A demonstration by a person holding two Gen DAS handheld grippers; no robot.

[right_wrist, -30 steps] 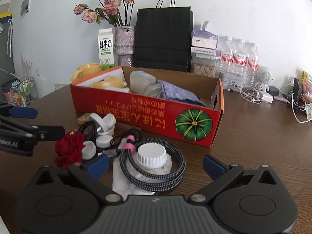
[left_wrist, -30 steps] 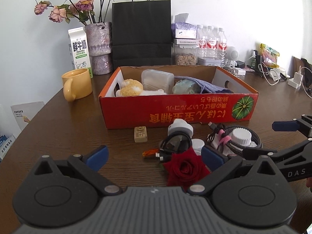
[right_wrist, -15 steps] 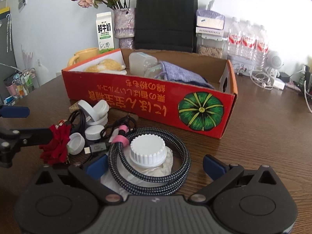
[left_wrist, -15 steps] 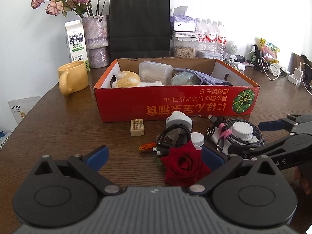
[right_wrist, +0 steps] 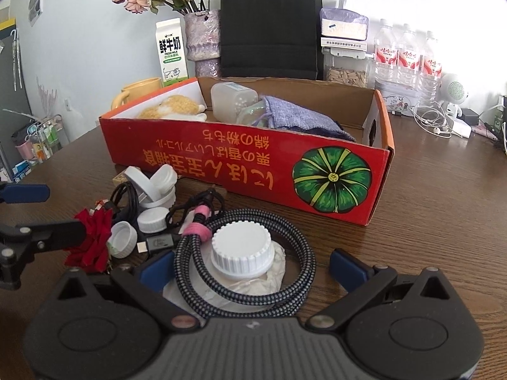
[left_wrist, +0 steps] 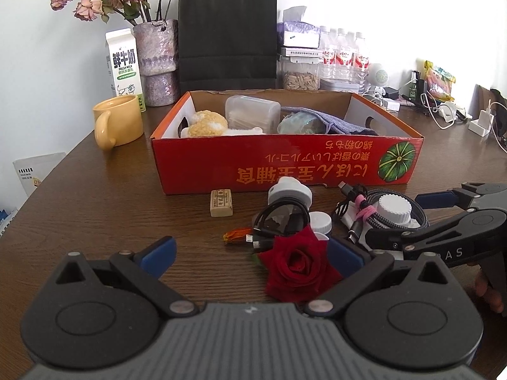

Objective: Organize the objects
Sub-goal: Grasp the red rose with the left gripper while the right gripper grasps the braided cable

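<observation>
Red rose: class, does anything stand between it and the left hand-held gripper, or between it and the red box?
Nothing blocks the left hand-held gripper: the red rose lies at its right fingertip. Toward the red box, a black cable and white caps lie on the table, low enough to lift over.

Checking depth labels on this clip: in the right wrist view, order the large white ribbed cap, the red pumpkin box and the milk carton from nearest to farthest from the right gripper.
1. Large white ribbed cap, between the right gripper's fingers, inside the braided cable coil.
2. Red pumpkin box, mid-table behind the clutter.
3. Milk carton, back left by the wall.
</observation>
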